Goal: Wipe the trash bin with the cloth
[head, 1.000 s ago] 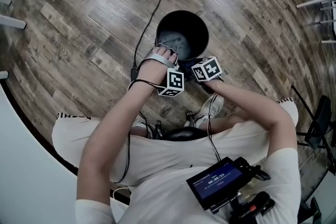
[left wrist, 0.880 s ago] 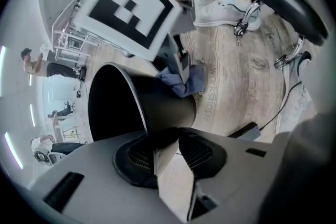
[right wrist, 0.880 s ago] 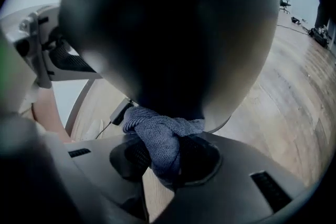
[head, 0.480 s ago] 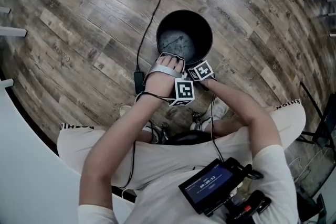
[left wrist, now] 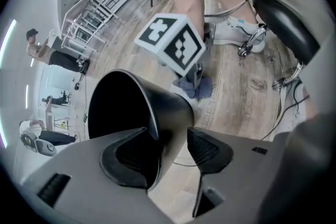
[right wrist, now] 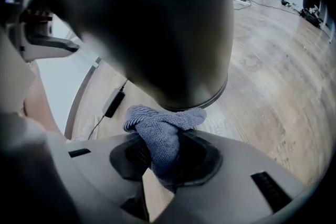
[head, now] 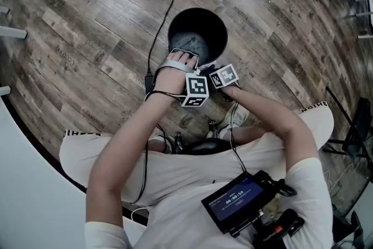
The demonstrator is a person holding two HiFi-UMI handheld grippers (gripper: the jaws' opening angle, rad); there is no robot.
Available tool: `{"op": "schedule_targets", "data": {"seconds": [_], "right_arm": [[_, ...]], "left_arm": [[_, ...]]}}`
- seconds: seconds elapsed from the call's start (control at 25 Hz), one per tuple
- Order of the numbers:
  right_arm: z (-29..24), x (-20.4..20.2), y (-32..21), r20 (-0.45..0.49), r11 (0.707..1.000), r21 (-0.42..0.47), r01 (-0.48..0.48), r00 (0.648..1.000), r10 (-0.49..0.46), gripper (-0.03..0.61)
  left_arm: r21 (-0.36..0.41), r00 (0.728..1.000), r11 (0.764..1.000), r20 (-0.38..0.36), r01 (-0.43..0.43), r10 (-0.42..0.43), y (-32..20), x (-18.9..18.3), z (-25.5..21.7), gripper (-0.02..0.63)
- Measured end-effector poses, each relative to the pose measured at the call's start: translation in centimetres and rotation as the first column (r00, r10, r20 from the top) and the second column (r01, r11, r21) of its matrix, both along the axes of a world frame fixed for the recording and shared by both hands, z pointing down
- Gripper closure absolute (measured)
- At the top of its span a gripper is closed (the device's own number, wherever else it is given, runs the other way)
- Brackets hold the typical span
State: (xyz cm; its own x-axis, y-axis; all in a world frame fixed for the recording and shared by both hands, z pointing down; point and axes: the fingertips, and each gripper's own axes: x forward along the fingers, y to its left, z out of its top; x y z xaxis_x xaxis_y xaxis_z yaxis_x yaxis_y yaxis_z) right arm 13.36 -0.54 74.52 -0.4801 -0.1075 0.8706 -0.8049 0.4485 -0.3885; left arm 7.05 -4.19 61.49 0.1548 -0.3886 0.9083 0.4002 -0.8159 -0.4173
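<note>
Your left gripper (left wrist: 167,150) straddles the near rim of the trash bin (left wrist: 163,107), its jaws just opened wide, pads clear. Your right gripper (right wrist: 164,157) clamps the blue cloth (right wrist: 157,134) just beside the bin's base.

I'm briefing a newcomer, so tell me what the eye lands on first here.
The black trash bin stands on the wood floor, just ahead of both grippers in the head view. The left gripper straddles its rim; its jaws have just been opening, with the bin's wall between them but not pinched. The right gripper is clamped on a blue cloth low by the bin's base.
</note>
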Motion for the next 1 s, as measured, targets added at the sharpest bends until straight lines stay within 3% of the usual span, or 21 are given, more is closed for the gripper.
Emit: {"op": "schedule_targets", "data": {"seconds": [0.24, 0.28, 0.36, 0.48, 0.72, 1.0], "right_arm": [[-9.5, -1.4, 1.3, 0.078, 0.997, 0.061, 0.055, 0.995, -0.059, 0.481], [-11.1, -1.7, 1.2, 0.093, 0.995, 0.082, 0.055, 0.994, -0.063, 0.482], [-14.2, -2.0, 0.5, 0.104, 0.989, 0.136, 0.061, 0.992, -0.075, 0.481], [-16.8, -2.1, -0.9, 0.09, 0.978, 0.197, 0.075, 0.991, -0.095, 0.48], [-13.7, -0.4, -1.4, 0.023, 0.983, 0.158, 0.098, 0.994, -0.103, 0.482], [-5.1, 0.4, -1.8, -0.041, 0.969, 0.129, 0.211, 0.977, -0.207, 0.481]], "left_arm": [[0.055, 0.991, 0.996, 0.113, -0.072, 0.066, -1.3, -3.8, 1.6, 0.365], [0.078, 0.989, 0.993, 0.119, -0.092, 0.082, -1.4, -3.8, 1.7, 0.373], [0.1, 0.986, 0.988, 0.126, -0.118, 0.105, -1.4, -3.5, 1.5, 0.455], [0.086, 0.981, 0.984, 0.128, -0.155, 0.143, -0.5, -2.6, 1.3, 0.477], [0.05, 0.984, 0.989, 0.114, -0.141, 0.135, 2.0, -1.0, 1.3, 0.491], [0.062, 0.992, 0.994, 0.098, -0.084, 0.078, 2.4, -1.0, 1.2, 0.492]]}}
